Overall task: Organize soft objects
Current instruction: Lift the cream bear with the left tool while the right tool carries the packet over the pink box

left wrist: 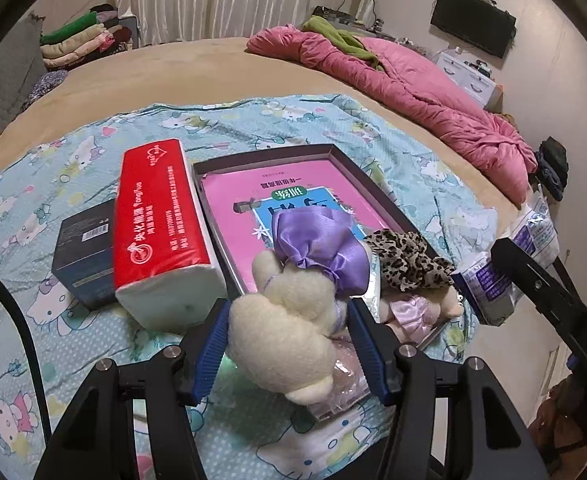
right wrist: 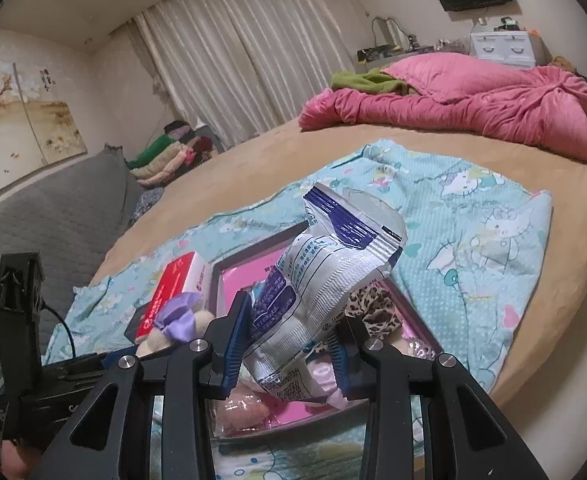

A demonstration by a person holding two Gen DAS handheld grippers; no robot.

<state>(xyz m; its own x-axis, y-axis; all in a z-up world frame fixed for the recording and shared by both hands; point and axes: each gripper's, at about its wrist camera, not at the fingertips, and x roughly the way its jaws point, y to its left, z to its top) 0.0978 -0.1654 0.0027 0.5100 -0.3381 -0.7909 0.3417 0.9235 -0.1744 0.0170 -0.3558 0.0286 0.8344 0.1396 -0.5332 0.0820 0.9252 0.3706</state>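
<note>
My left gripper (left wrist: 287, 326) is shut on a cream plush toy (left wrist: 289, 320) with a purple satin dress, held just above the near end of a shallow dark tray (left wrist: 261, 158) lined with a pink book. A leopard-print cloth (left wrist: 409, 262) and a pink frilly item (left wrist: 407, 314) lie in the tray's near right corner. My right gripper (right wrist: 287, 344) is shut on a crinkled white and blue pouch (right wrist: 333, 264), held over the same tray (right wrist: 229, 264). That pouch (left wrist: 481, 284) and the right gripper's black frame show at the right of the left wrist view.
A red and white tissue pack (left wrist: 161, 224) and a dark box (left wrist: 83, 256) lie left of the tray on a light blue cartoon sheet (left wrist: 253, 120). A pink quilt (left wrist: 413, 88) is bunched at the bed's far side. Folded clothes (left wrist: 81, 40) are stacked by the curtain.
</note>
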